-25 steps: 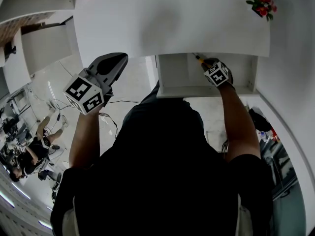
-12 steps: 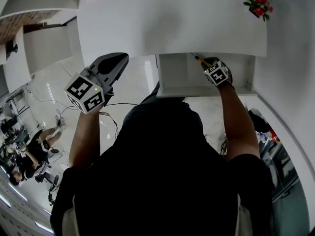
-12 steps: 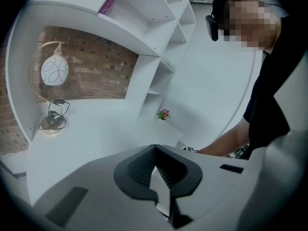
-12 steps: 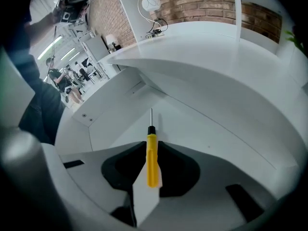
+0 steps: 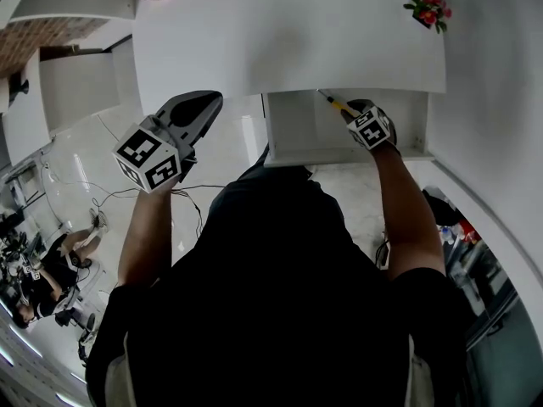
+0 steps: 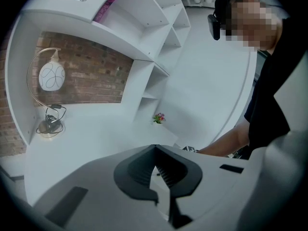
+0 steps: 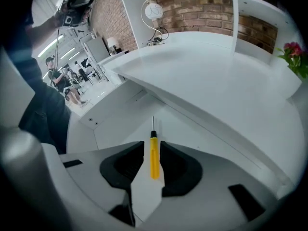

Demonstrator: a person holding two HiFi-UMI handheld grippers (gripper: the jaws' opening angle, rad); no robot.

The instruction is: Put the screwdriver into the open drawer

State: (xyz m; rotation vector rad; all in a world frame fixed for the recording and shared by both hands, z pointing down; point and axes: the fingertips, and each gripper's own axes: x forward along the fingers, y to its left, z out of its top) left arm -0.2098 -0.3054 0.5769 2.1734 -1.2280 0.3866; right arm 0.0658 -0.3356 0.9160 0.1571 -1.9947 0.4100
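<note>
Black short-sleeved shirt [image 5: 271, 312], grey left claw [image 5: 208, 100], black-and-white marker cube [image 5: 146, 158].

Screwdriver [image 7: 154, 153]: sticks out farther ahead of right gripper [image 7: 152, 143] than before.
Drawer [image 5: 293, 134], flowers [image 5: 427, 8]: shifted left in head view.

Looks steeply down from the head, over shoulders and arms, onto the desk [image 5: 288, 41] and open drawer [image 5: 293, 134]. From the left gripper, faces across the desktop toward the shelves [image 6: 159, 81], well off. From the right gripper, peers close into the drawer. Catches the flowers [image 5: 427, 8] in all three.
</note>
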